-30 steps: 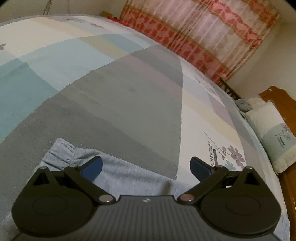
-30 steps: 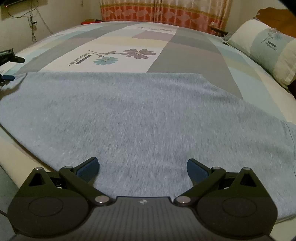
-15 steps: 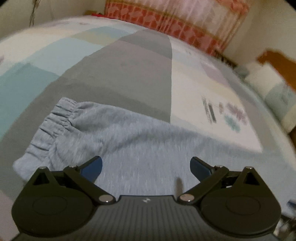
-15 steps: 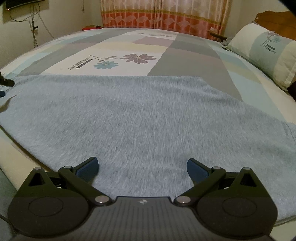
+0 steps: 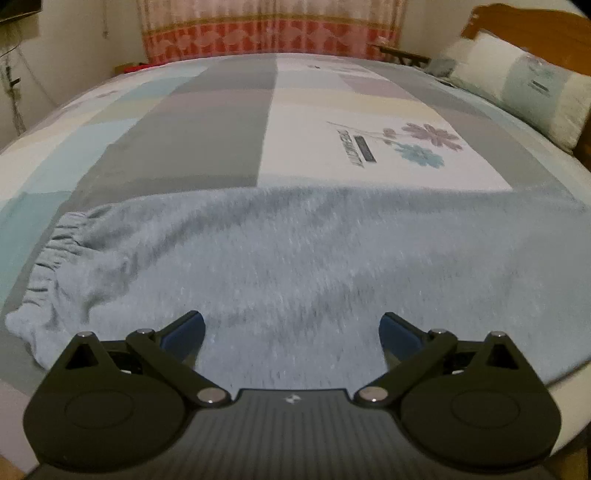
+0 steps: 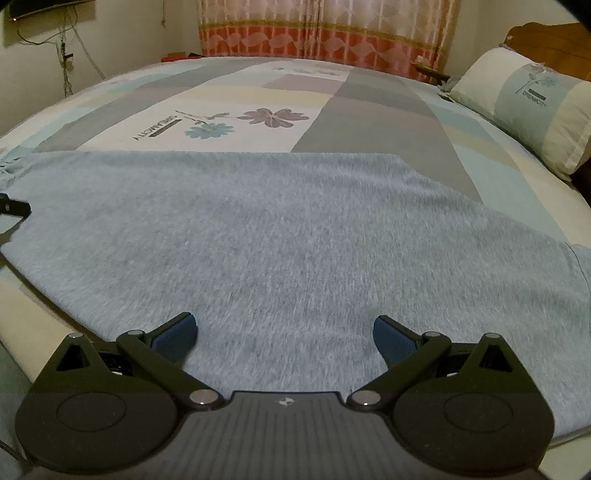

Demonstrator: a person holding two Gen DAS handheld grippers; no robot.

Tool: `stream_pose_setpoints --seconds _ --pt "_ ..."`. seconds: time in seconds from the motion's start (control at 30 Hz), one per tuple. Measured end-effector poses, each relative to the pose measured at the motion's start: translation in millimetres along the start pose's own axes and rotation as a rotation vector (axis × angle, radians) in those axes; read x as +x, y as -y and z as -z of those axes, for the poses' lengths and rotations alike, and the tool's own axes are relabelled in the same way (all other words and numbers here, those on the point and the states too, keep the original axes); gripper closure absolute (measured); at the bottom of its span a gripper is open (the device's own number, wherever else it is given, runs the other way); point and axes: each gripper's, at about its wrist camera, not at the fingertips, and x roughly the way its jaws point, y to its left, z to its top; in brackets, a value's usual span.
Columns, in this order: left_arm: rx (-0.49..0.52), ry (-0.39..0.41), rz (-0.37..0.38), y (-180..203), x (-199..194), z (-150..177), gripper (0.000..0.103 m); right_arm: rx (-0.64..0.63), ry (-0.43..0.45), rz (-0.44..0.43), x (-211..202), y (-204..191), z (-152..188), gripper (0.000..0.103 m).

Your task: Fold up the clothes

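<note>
- Left wrist view: the left gripper [image 5: 291, 328] hangs low over the light blue garment [image 5: 314, 266], fingers spread wide and nothing between them. The garment lies flat across the near part of the patchwork bedsheet [image 5: 221, 122], its elastic cuff [image 5: 55, 251] gathered at the left.
- Right wrist view: the right gripper [image 6: 284, 332] hovers above the same garment [image 6: 277, 229], fingers wide apart, gripping nothing. A pillow [image 6: 528, 107] sits far right, by the curtain [image 6: 325, 33].

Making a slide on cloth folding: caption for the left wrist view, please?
Open left gripper poised over light blue pants spread flat on a patchwork bedsheet.
</note>
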Motion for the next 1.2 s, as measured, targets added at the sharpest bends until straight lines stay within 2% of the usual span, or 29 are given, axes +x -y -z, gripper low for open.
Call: stream_pose_setpoints --seconds 0.07,0.17,0.27,0.33,0.37,0.53,0.67,0.73,0.8,0.93,1.0,1.07,1.2 --pt "0.012 0.048 0.048 6 -16 1 0.002 0.005 -0.004 0.005 1 0 -1 0.000" --pt "0.077 0.064 0.074 18 -26 6 0.001 0.013 -0.007 0.017 4 -1 -4 0.000" --pt "0.128 0.009 0.057 28 -15 18 0.001 0.019 -0.016 0.028 6 -2 -7 0.000" --pt "0.117 -0.037 0.030 28 -6 23 0.001 0.014 -0.044 0.027 5 -3 -14 0.000" --pt "0.104 -0.025 0.042 25 -9 23 0.001 0.010 -0.044 0.018 2 -3 -18 0.000" --pt "0.128 0.039 0.045 23 -16 1 0.001 -0.050 0.021 -0.060 -5 -11 -56 0.000" --pt "0.123 0.069 0.025 17 -17 -10 0.001 -0.162 0.102 -0.190 2 -36 -107 0.002" --pt "0.095 0.071 0.032 13 -14 -9 0.001 -0.261 0.133 -0.270 11 -53 -131 0.018" --pt "0.075 0.078 0.035 10 -12 -3 0.001 -0.350 0.114 -0.312 28 -71 -151 0.046" --pt "0.044 0.085 0.056 4 -11 7 0.001 -0.472 0.078 -0.399 70 -103 -181 0.060" --pt "0.019 0.087 0.070 0 -10 8 0.001 -0.514 0.051 -0.450 88 -118 -187 0.075" --pt "-0.007 0.088 0.085 -4 -9 10 0.001 -0.557 0.019 -0.466 107 -132 -189 0.083" --pt "-0.043 0.098 0.102 -11 -7 10 0.001 -0.603 0.000 -0.515 123 -148 -181 0.083"
